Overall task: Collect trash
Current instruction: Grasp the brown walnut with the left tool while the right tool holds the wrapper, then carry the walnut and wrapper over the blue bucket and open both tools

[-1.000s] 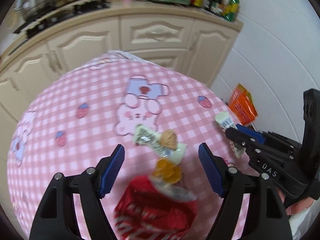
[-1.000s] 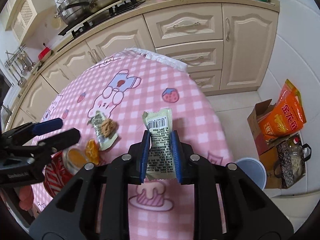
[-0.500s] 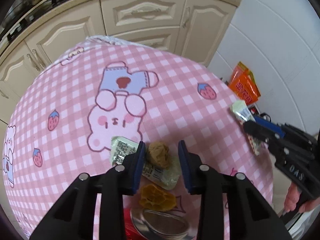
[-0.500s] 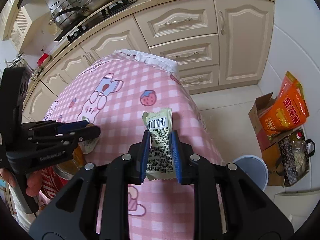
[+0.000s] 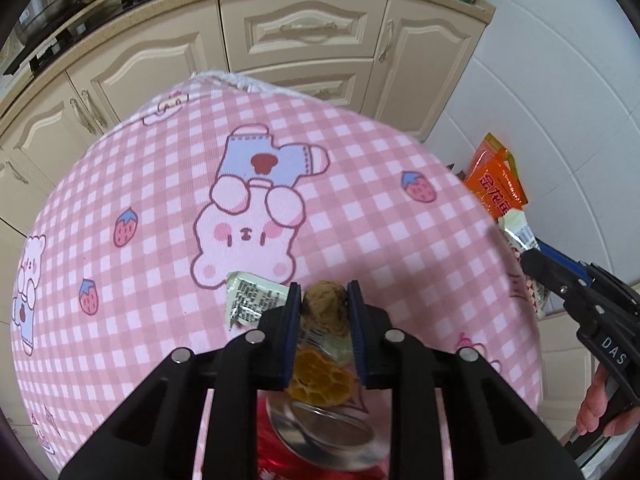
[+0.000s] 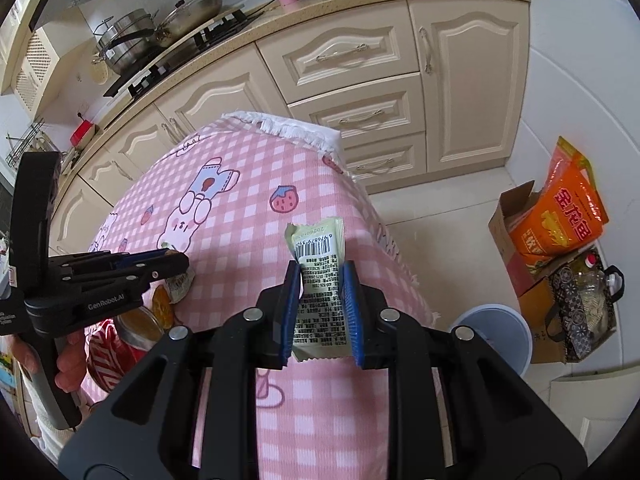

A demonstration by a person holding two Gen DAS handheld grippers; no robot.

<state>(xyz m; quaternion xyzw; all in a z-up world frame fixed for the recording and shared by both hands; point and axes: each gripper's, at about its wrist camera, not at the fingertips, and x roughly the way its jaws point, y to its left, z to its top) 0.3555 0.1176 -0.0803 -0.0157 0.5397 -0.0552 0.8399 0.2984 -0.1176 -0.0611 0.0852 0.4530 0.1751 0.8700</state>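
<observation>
1. The left gripper (image 5: 323, 300) has its blue pads closed against both sides of a brown crumbly lump (image 5: 325, 305), pinching it just above the pink checked tablecloth (image 5: 360, 216).
2. The lump rests on a pale green wrapper (image 5: 252, 300) (printed side up), which lies flat on the tablecloth and extends to the left of the pads.
3. An orange peel piece (image 5: 320, 378) lies on the cloth directly behind the lump, between the gripper's arms.
4. A red can (image 5: 320, 436) with a silver top lies nearest the left wrist camera, touching the peel.
5. The right gripper (image 6: 320, 276) has its pads pressed onto a second pale green wrapper (image 6: 320, 252), held upright with the barcode end above the pads.
6. This held wrapper is over the right-hand edge of the tablecloth (clear of the surface).
7. A white bin (image 6: 494, 336) stands on the floor below and to the right of the table edge, beside a cardboard box (image 6: 510, 240) containing an orange bag (image 6: 564, 216).
</observation>
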